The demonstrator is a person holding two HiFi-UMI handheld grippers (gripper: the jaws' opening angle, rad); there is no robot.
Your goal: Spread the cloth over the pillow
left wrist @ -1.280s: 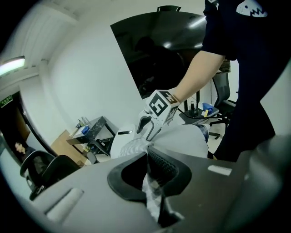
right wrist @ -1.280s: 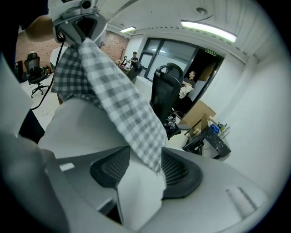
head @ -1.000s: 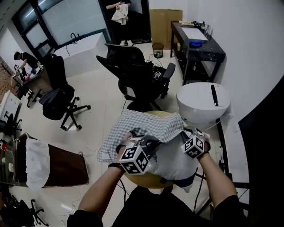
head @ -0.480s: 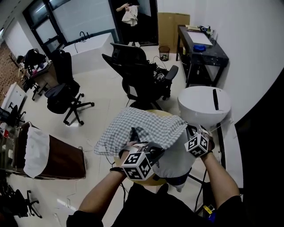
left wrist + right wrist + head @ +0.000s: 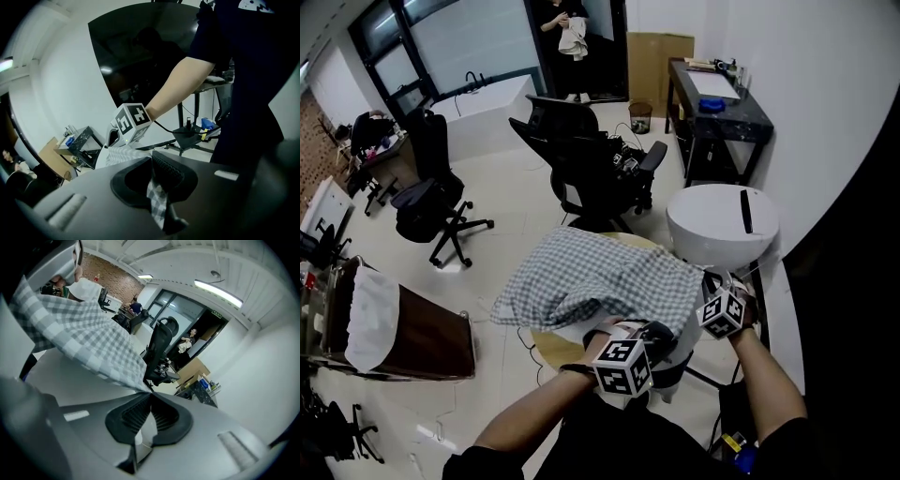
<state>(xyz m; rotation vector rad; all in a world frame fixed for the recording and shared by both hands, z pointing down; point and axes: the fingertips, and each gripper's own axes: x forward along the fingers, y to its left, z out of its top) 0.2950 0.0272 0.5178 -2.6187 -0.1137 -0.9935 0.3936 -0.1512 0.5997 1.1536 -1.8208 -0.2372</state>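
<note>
We are well into the spreading: the checked cloth (image 5: 591, 277) is lying over most of the pillow (image 5: 75, 376) on the round table (image 5: 546, 349), and we are holding its near edge. The left gripper (image 5: 649, 330) is clamping shut on a fold of the cloth. The right gripper (image 5: 710, 286) is closed too, seemingly pinching the cloth's corner at its tips. Covering the near end and letting go are remaining. The cloth is hiding most of the pillow's outline.
</note>
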